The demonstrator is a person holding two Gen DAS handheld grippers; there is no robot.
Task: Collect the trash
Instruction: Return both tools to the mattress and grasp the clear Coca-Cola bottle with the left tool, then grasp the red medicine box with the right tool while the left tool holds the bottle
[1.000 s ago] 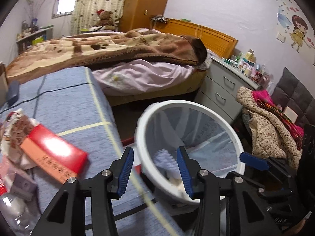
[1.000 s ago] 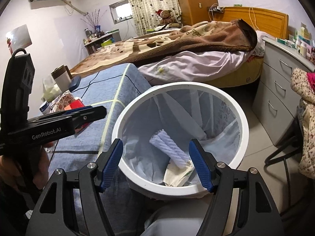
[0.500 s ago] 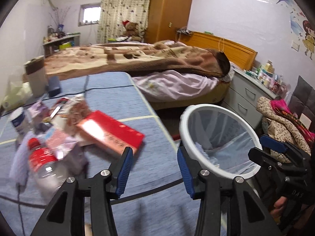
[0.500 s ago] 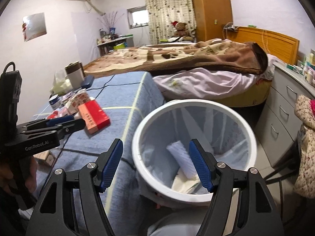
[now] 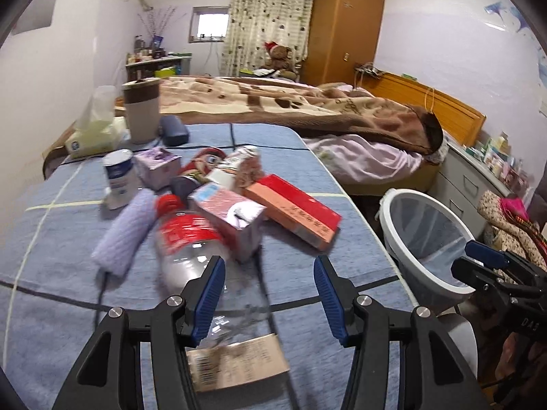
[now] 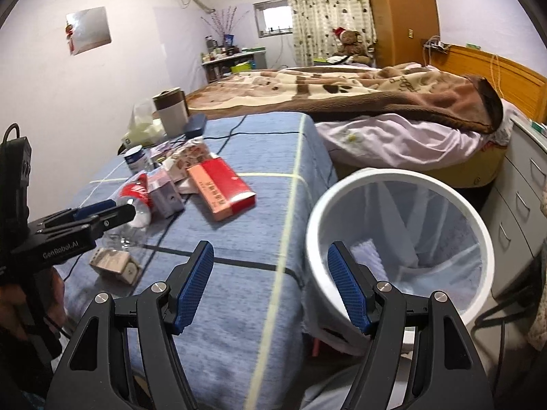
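Hovering over the trash heap on the blue cloth, my left gripper [image 5: 269, 292] has its fingers wide and empty, framing the clear, red-labelled bottle [image 5: 191, 239] lying on its side: smooth, crushable plastic. My right gripper [image 6: 270, 287], equally wide and empty, waits beside the white bin [image 6: 403, 235], whose thin liner stands ready. A glossy red box [image 5: 294, 212] lies nearer the bin.

The left tool [image 5: 269, 294] and the right tool [image 6: 270, 287] share one build: matte black angular arms, blue ribbed pads [image 6: 345, 285] on the inner finger faces, and round silver screw heads at the joints. White "GenRobot.AI" lettering marks the left tool's black side, and a black cable loops from its rear block.
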